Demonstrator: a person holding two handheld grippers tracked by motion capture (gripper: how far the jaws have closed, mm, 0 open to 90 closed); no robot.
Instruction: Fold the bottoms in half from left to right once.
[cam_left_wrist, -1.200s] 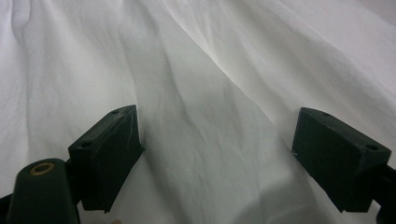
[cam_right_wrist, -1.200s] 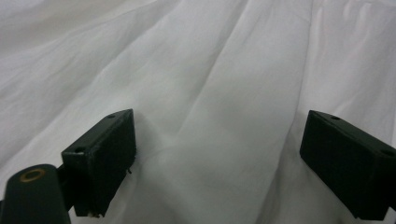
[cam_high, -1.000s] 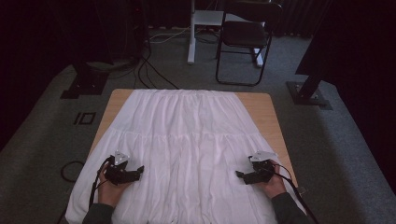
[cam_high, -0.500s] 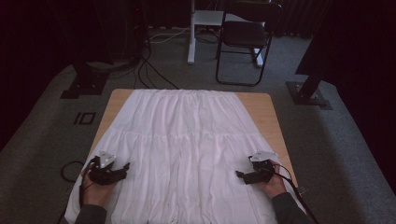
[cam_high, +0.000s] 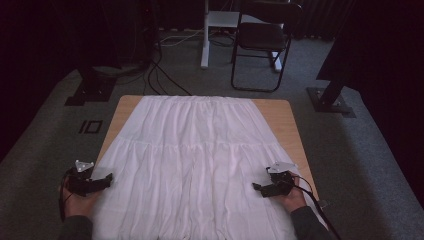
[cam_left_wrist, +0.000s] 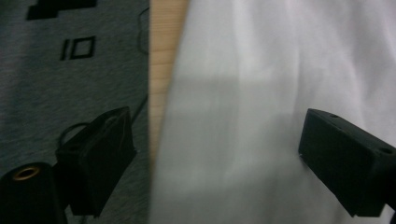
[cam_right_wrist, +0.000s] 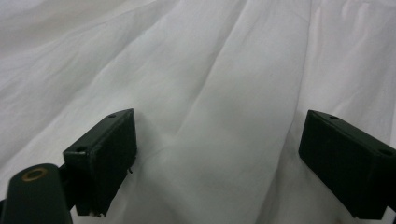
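A white pleated cloth (cam_high: 200, 150) lies spread flat over most of a wooden table (cam_high: 287, 115). My left gripper (cam_high: 105, 179) is at the cloth's near left edge, pointing right. Its jaws have just been opening, and in the left gripper view (cam_left_wrist: 217, 158) they stand wide apart, the cloth's edge (cam_left_wrist: 280, 93) and a strip of table below them and nothing pinched. My right gripper (cam_high: 256, 187) rests over the cloth's near right part, pointing left. In the right gripper view (cam_right_wrist: 217, 158) its jaws are spread above wrinkled white fabric (cam_right_wrist: 210, 84) and do not press on it.
Grey carpet surrounds the table. A black chair (cam_high: 262, 35) and a white desk leg (cam_high: 205, 35) stand behind it. Black stand bases sit at the far left (cam_high: 85, 92) and far right (cam_high: 330, 100), with cables (cam_high: 160, 75) on the floor.
My left hand has slid leftward, from over the cloth out to its left edge. The right hand and the cloth have kept still.
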